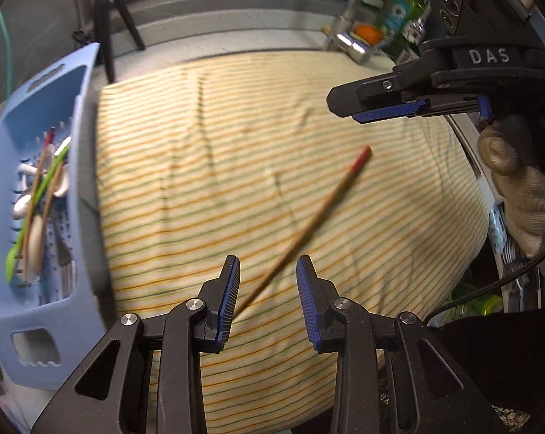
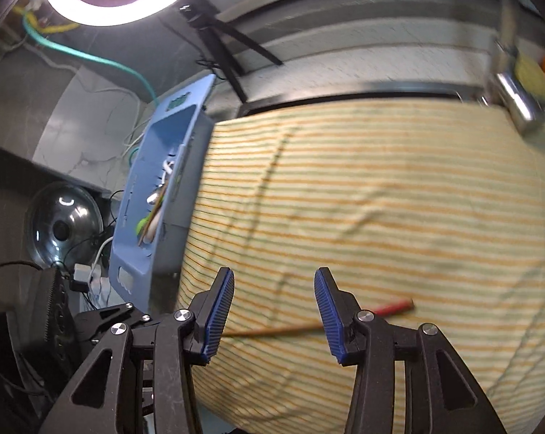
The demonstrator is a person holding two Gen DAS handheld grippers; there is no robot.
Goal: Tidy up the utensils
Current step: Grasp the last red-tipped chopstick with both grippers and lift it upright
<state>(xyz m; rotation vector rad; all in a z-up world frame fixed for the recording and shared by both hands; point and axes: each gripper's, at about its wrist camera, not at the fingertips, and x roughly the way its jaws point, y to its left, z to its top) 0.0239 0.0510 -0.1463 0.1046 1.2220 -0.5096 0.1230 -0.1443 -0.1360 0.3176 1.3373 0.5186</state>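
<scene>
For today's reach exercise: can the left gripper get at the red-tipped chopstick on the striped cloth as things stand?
Probably yes. The left gripper is open just above the chopstick, which lies alone on the striped cloth, nothing between.

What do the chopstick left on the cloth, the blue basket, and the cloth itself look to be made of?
Chopstick: probably wood or bamboo, a matte brown shaft with a red painted tip.
Blue basket: moulded plastic, smooth and slightly glossy, with cut-out handles and drain slots.
Cloth: woven fabric, likely cotton, matte, cream with orange and green stripes, and creased.
</scene>
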